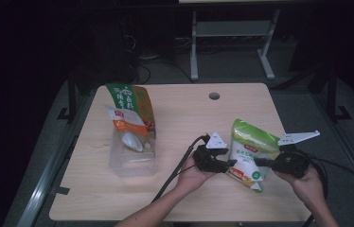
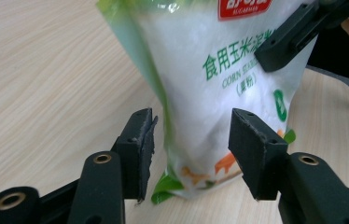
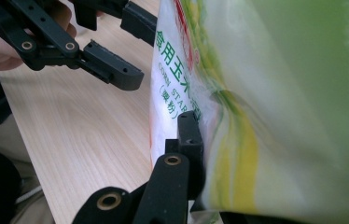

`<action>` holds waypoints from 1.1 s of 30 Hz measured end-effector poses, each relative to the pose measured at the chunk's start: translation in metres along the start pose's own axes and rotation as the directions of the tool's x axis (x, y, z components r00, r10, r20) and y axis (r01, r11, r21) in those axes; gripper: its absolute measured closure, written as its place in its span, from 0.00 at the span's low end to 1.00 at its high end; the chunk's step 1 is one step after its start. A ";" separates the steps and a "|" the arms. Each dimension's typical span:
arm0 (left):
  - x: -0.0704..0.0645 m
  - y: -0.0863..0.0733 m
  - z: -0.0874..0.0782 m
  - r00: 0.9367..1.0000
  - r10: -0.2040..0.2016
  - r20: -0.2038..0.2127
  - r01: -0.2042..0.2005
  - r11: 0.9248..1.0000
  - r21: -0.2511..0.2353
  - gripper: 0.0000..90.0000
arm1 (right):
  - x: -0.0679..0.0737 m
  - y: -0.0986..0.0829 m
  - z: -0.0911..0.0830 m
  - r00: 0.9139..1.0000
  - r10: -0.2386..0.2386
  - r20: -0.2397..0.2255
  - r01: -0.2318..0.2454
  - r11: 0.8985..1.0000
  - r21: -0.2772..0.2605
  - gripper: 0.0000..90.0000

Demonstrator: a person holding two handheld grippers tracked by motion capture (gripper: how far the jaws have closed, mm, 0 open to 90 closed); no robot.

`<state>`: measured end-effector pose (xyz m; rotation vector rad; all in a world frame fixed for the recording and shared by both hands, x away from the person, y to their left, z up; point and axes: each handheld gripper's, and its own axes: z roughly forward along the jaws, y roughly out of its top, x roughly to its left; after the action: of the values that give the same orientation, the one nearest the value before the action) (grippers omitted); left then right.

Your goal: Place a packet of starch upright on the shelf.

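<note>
Starch bag (image 1: 250, 153) stood upright on tabletop (image 1: 184, 118) | right hand-held gripper (image 1: 260, 162) clamped its side | left hand-held gripper (image 2: 191, 154), jaws apart, straddled bag's lower edge

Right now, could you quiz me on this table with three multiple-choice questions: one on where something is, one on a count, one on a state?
1. Where is the clear plastic box?
A. On the table's left part
B. On the floor
C. Under the table

2. How many bags are on the table?
A. One
B. Two
C. Four

3. How is the left hand-held gripper?
A. Clamped shut on the box
C. Lying unheld on the table
B. Open, jaws either side of the corn starch bag

Answers: 1 A, the high view shows it left of the hands. 2 B, the corn starch bag plus the green and orange bag at the box. 3 B, gaps show between both jaws and the bag.
</note>
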<state>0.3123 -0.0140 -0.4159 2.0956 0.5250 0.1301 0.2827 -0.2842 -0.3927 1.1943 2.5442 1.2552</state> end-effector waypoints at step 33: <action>-0.016 -0.052 -0.065 0.995 0.085 -0.051 -0.083 0.996 0.033 0.41 | 0.031 0.063 0.022 0.996 -0.090 -0.013 0.090 0.996 -0.006 1.00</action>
<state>0.2626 0.0546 -0.4212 2.1501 0.4728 0.2271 0.3082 -0.2264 -0.3551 1.0607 2.5706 1.2542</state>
